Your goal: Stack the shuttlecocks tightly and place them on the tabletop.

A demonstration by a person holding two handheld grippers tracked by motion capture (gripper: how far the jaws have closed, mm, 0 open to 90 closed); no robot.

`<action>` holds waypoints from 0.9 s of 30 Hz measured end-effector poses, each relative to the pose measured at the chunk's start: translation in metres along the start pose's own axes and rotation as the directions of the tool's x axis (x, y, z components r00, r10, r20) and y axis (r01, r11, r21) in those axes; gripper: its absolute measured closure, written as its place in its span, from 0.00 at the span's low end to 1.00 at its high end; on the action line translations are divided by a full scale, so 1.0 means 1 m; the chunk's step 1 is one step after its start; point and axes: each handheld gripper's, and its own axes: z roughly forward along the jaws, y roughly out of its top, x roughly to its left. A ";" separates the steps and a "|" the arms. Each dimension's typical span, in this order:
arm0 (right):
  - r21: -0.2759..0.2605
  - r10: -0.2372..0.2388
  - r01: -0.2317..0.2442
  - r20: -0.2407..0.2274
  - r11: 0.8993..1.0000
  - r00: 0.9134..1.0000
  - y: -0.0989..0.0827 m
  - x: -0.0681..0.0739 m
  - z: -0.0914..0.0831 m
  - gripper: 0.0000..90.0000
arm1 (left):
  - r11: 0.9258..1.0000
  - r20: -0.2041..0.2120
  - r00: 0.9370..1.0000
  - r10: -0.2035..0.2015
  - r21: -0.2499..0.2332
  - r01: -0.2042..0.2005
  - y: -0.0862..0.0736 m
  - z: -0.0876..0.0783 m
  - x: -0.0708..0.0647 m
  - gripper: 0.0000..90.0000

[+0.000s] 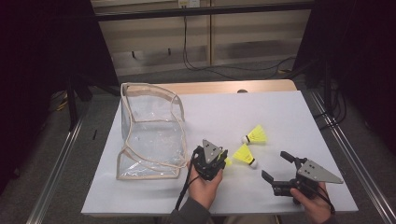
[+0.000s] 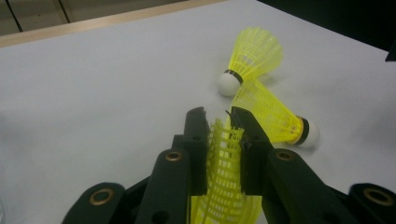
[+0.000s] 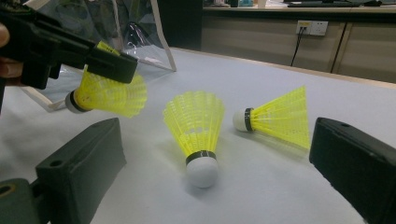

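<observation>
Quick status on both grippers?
Left gripper: shut on a yellow shuttlecock.
Right gripper: open, holding nothing.

The high view looks down on the table (image 1: 289, 112); both gripper views skim low, sharing two shuttlecocks (image 2: 254, 58).

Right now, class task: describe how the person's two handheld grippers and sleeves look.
Both the left gripper and the right gripper are black, each with two blocky jaws and a grey three-cornered plate on top. Brass-coloured rivets show at the left gripper's jaw pivots. A black cable trails from each gripper. The sleeve looks dark grey.
</observation>
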 end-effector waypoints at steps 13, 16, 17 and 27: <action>-0.002 -0.001 0.001 0.001 1.000 1.000 0.000 -0.001 0.000 0.03 | 1.000 -0.024 1.000 -0.010 -0.018 0.009 0.021 0.016 0.009 0.86; -0.003 -0.003 0.003 0.000 1.000 1.000 0.000 -0.001 0.000 0.03 | 1.000 -0.038 0.999 -0.017 -0.021 0.016 0.024 0.020 0.013 0.86; -0.003 -0.002 0.002 0.001 1.000 1.000 0.000 -0.001 0.000 0.03 | 1.000 -0.040 0.999 -0.016 -0.020 0.015 0.024 0.022 0.014 0.86; -0.002 -0.002 0.002 0.001 1.000 1.000 0.000 -0.001 -0.001 0.03 | 1.000 -0.073 0.997 -0.025 -0.020 0.023 0.027 0.037 0.022 0.86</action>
